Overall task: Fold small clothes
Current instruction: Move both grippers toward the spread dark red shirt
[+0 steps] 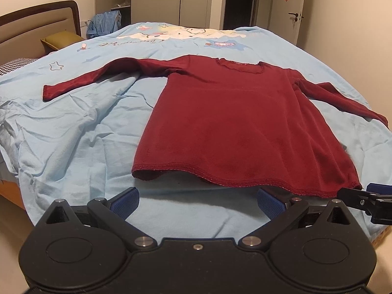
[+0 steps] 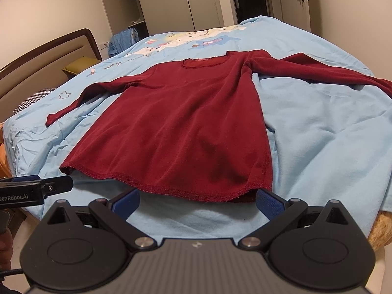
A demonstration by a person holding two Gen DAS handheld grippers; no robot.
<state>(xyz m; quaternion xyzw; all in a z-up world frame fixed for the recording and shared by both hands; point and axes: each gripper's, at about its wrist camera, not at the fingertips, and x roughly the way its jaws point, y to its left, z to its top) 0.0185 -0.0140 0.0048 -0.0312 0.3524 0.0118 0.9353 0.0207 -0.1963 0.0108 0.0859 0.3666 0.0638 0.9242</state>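
Red shirt (image 1: 235,122) lay flat near the bed (image 1: 73,127) edge for folding; left gripper (image 1: 197,202) and right gripper (image 2: 197,202) gaped empty at its hem.

A dark red long-sleeved top (image 2: 176,122) is seen spread flat on a light blue bedsheet (image 2: 330,134), neck toward the far side and hem toward the camera, both sleeves stretched outward. The right gripper (image 2: 197,202) is held just short of the hem with its jaws spread wide and nothing between the blue pads (image 2: 268,202). At the left edge the left gripper (image 2: 36,187) is seen near the hem's left corner. A headboard (image 2: 49,56) and wardrobes (image 2: 171,2) are visible behind
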